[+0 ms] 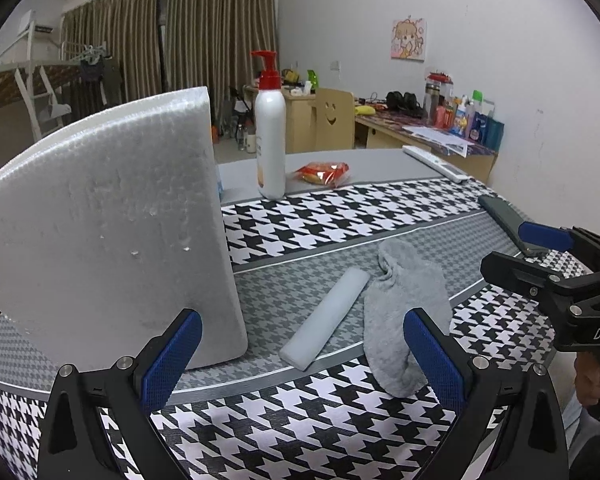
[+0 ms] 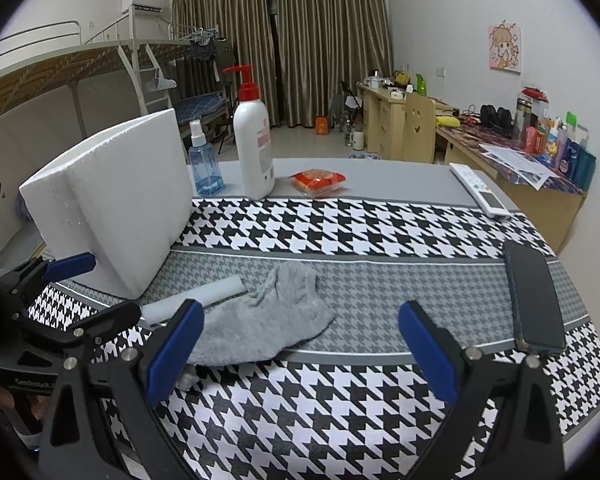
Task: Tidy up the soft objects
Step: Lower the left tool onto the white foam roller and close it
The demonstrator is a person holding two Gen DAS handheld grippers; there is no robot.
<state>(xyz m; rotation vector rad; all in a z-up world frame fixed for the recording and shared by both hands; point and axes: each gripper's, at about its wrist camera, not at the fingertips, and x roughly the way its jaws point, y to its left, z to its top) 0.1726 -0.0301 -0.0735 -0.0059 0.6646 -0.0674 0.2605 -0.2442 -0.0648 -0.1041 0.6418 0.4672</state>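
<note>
1. At the bottom of the left wrist view, my left gripper stands with its jaws wide apart and nothing between the blue pads.
2. Between those pads, lower centre of the frame, a white foam stick lies on the houndstooth tablecloth, touching the side of a grey fuzzy sock; the sock's lower end runs behind my right-hand pad.
3. Filling the left half of that view, a white foam block stands upright on the cloth, just beside my left-hand pad.
4. At the bottom of the right wrist view, my right gripper is also spread wide and empty, hovering over the cloth.
5. Just ahead of it, centre-left in the frame, the sock lies flat and crumpled, one end tucked behind my left-hand pad; the foam stick pokes out beyond it toward the foam block at middle left.
6. At the right edge of that view, a dark phone lies on the cloth, well apart from the sock.
7. Along the far grey strip, upper centre, stand a white pump bottle with a red top and a blue spray bottle, with a red snack packet and a white remote further right.
</note>
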